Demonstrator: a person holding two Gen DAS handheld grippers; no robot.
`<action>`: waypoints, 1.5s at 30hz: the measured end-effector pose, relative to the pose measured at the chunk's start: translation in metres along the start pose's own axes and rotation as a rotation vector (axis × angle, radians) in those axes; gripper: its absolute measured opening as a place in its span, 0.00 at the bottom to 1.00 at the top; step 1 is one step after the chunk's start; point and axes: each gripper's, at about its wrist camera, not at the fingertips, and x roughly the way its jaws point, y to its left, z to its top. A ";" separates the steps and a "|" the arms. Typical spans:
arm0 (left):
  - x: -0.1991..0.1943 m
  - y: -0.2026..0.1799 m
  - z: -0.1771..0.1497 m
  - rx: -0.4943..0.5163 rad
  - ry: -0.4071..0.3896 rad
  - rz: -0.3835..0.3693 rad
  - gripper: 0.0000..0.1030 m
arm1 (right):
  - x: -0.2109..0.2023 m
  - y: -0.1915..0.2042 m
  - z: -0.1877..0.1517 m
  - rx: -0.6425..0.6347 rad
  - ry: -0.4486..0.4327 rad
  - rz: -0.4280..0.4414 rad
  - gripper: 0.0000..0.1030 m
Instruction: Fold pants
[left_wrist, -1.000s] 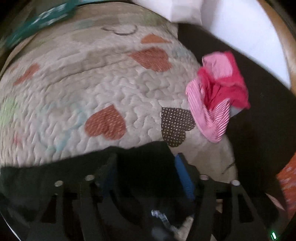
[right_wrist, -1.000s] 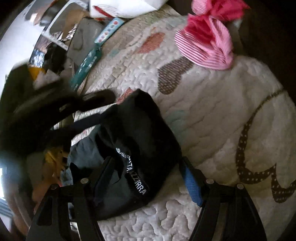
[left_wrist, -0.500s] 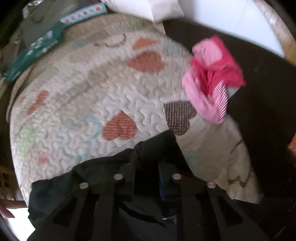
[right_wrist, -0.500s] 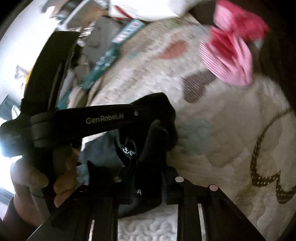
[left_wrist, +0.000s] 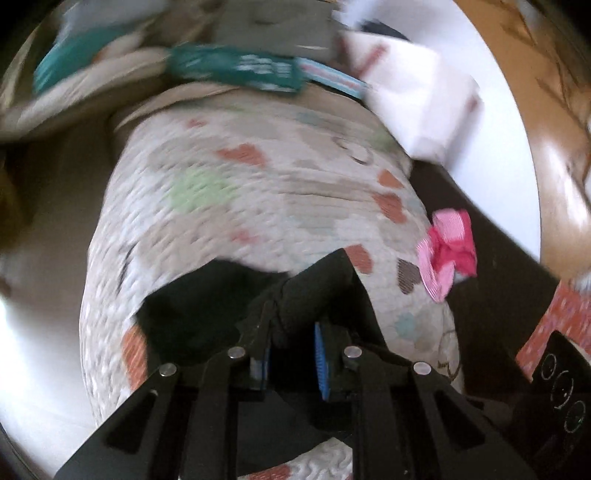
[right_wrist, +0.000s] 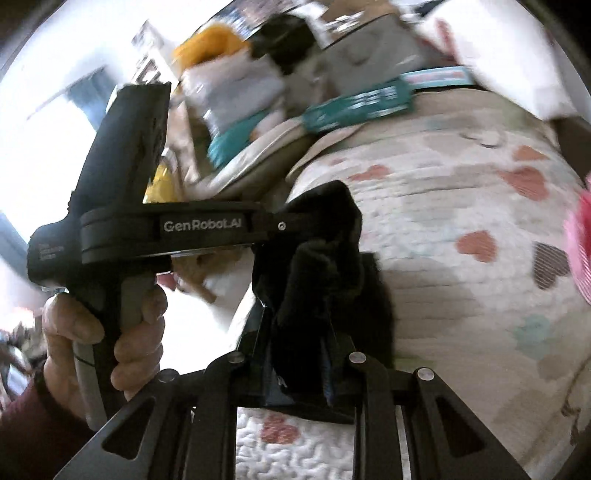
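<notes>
A second before, we had both tongs spread wide over the black pants, which lay in a heap on the heart-patterned quilt. By this moment our left tongs (left_wrist: 291, 341) had closed on a bunched fold of the pants (left_wrist: 314, 291), the blue pads pinching dark cloth between them. Our right tongs (right_wrist: 303, 363) had likewise clamped a gathered wad of the pants (right_wrist: 321, 258), and the fabric rose from the jaws toward twelve o'clock, clear of the quilt (right_wrist: 461, 302) at that end.

In the left wrist view the rest of the garment spread toward nine o'clock, and we could not tell whether that part hung free or rested on the quilt (left_wrist: 258, 199). The pink striped garment (left_wrist: 448, 251) sat at three o'clock, apart from the pants. In the right wrist view the left gripper body lay at nine o'clock, with the left hand (right_wrist: 103, 332) wrapped round its handle.

We judged that the grasp was done and the lift under way; the pants would next need shaking out and laying flat, since bunched grips seldom give a clean fold line.
</notes>
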 end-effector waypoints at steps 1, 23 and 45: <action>0.000 0.014 -0.005 -0.036 -0.002 -0.008 0.17 | 0.007 0.007 -0.002 -0.022 0.019 0.000 0.22; -0.027 0.178 -0.066 -0.599 -0.185 -0.116 0.43 | 0.095 0.095 -0.060 -0.434 0.243 -0.015 0.72; -0.003 0.123 -0.088 -0.395 -0.042 0.106 0.45 | 0.084 -0.020 0.042 -0.110 0.115 -0.193 0.64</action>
